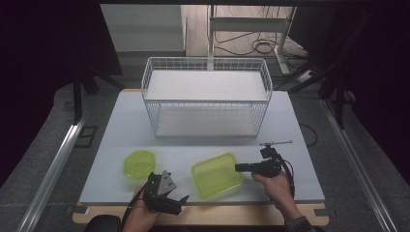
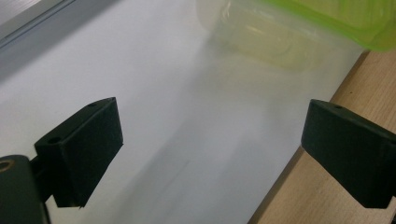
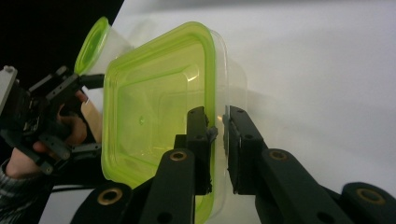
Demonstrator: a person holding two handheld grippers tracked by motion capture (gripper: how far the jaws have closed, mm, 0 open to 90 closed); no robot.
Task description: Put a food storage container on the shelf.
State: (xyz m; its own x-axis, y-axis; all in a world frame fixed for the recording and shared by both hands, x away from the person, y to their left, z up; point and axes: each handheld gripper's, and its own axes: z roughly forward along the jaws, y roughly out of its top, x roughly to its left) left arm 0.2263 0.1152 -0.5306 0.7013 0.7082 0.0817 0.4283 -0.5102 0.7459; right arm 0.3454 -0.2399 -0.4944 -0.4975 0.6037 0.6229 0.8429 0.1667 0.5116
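Daylight from above in the high view falls on a white table (image 1: 121,145) with a wire basket (image 1: 207,96) at the back, a round green-lidded tub (image 1: 139,163) toward the left front and a square green-lidded container (image 1: 217,174) at the front centre. The right gripper (image 1: 239,167) reaches in from the right and meets the container's right edge, though the jaws are too small here to read; the left gripper (image 1: 183,199) hangs at the table's front edge, its body partly hiding the hand behind it. In the left gripper view the two black jaws stand wide apart with nothing between them, over bare table and the wooden edge strip (image 2: 327,186); the container (image 2: 299,28) is blurred and cut off at the top. In the right gripper view the jaws are closed on the container's rim (image 3: 215,116), lid and clear wall pinched between the pads; the round tub (image 3: 95,44) is half hidden behind the container, beside the left gripper (image 3: 86,114).
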